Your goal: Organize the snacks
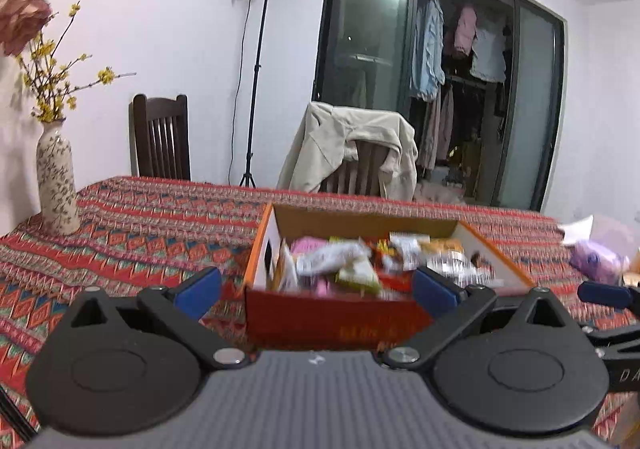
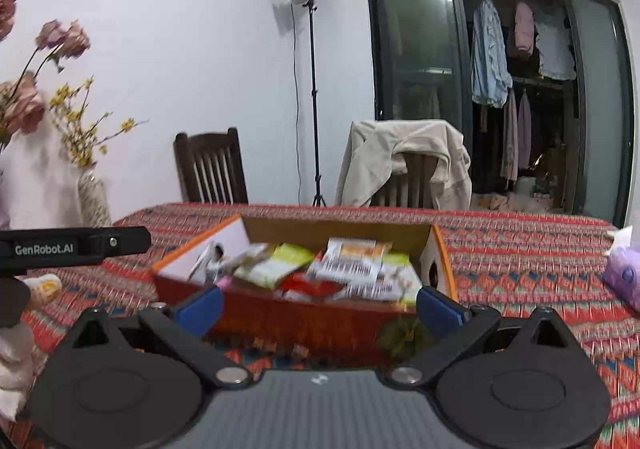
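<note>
An orange cardboard box (image 1: 332,317) (image 2: 296,319) sits on the patterned tablecloth, filled with several wrapped snacks (image 1: 352,261) (image 2: 348,269). My left gripper (image 1: 318,289) is open, its blue pads spread just in front of the box's near wall, holding nothing. My right gripper (image 2: 318,307) is also open and empty, facing the same box from the right side. A small greenish packet (image 2: 402,337) lies on the cloth by the box's near right corner. The left gripper's black body (image 2: 76,245) shows at the left of the right wrist view.
A flowered vase (image 1: 56,185) (image 2: 94,201) stands at the table's left. A purple tissue pack (image 1: 596,257) (image 2: 624,277) lies at the right. Two chairs stand behind the table, one draped with a beige jacket (image 1: 352,145). A light stand (image 1: 256,69) is at the wall.
</note>
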A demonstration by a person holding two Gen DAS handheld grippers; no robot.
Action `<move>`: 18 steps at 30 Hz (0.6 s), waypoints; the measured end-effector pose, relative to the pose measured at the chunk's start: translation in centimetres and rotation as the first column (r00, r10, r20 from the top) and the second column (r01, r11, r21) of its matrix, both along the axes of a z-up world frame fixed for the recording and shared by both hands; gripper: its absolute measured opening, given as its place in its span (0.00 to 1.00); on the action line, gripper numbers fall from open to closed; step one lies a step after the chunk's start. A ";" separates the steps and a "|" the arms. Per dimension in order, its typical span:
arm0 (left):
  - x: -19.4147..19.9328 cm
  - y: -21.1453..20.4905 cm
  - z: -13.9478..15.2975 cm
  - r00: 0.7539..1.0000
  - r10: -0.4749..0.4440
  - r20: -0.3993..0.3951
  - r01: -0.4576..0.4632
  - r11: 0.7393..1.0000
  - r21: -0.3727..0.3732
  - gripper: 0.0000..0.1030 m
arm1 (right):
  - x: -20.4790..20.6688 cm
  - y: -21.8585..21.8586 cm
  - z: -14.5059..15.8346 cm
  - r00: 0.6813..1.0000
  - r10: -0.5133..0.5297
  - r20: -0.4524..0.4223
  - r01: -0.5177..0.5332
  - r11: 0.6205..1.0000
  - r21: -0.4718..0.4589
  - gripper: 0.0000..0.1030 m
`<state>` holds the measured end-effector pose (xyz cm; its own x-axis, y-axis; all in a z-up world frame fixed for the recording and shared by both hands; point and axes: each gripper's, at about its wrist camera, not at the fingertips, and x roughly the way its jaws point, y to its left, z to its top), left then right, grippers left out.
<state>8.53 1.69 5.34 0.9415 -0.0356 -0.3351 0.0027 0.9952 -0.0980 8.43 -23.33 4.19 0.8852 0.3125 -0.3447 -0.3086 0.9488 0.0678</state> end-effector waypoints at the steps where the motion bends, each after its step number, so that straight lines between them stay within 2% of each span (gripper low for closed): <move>1: -0.4 0.1 -0.4 1.000 -0.006 -0.011 0.006 1.000 0.000 1.00 | -0.5 -0.1 -0.4 1.000 0.000 -0.009 0.000 1.000 -0.001 1.00; 9: -3.1 0.8 -3.3 0.998 -0.029 -0.059 0.029 1.000 -0.007 1.00 | -3.2 -0.3 -2.9 0.996 0.014 -0.085 -0.015 1.000 -0.009 1.00; 18: -3.4 0.5 -5.3 0.993 -0.023 -0.117 0.025 1.000 0.012 1.00 | -3.6 -1.0 -4.4 0.988 0.002 -0.157 -0.003 1.000 -0.008 1.00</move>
<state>5.10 2.23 0.07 0.8947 -0.0523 -0.4436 0.0158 0.9962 -0.0856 4.87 -24.35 -0.24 0.8190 0.3114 -0.4819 -0.2973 0.9487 0.1078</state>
